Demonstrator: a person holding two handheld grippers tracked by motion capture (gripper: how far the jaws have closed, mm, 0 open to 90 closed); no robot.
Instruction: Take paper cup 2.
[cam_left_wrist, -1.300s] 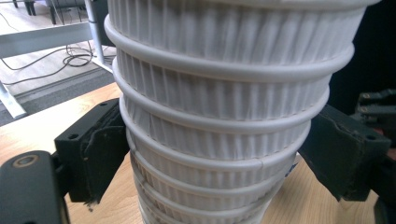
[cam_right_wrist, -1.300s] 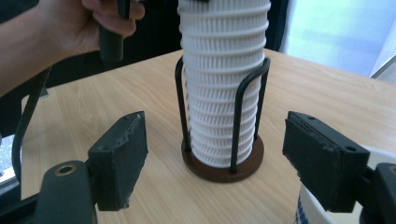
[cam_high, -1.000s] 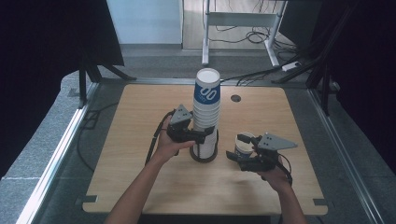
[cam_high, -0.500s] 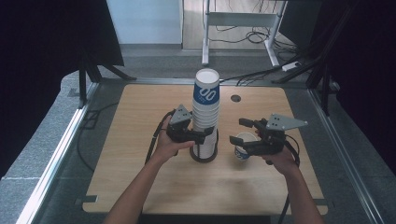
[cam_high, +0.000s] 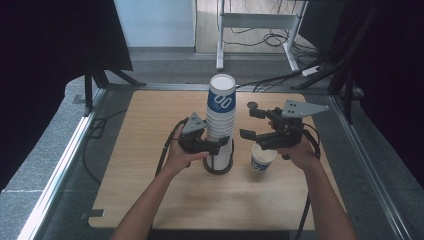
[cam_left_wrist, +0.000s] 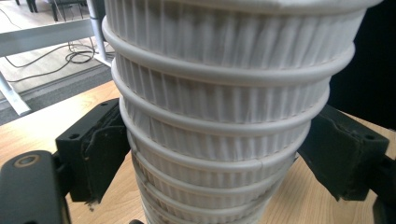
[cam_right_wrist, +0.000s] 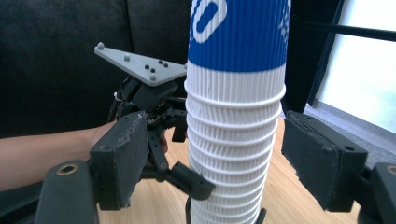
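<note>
A tall stack of ribbed paper cups (cam_high: 220, 125), white with a blue-printed cup on top, is observed standing upright near the middle of the wooden table (cam_high: 150, 200), its foot seated in a dark ring base (cam_high: 218, 169). The left gripper (cam_high: 209, 145) is held low against the stack; in the left gripper view the stack (cam_left_wrist: 219, 116) is seen between the two black jaws, both pads appearing to press against the cup walls, so the gripper is recorded as closed on the lower cups. The right gripper (cam_high: 252, 123) is seen raised to the right of the stack, with its jaws spread wide and nothing held. In the right gripper view the stack (cam_right_wrist: 233, 130) is seen ahead, standing between the two jaw pads with a clear gap on each side, and the left gripper (cam_right_wrist: 159, 135) is noted beyond it, on the far side of the stack. A single paper cup (cam_high: 262, 157), upright and open at the top, is found on the table just below the right gripper and beside the stack, apart from both. A small dark round item (cam_high: 252, 105) is noted on the table beyond the right gripper; its nature cannot be told.
</note>
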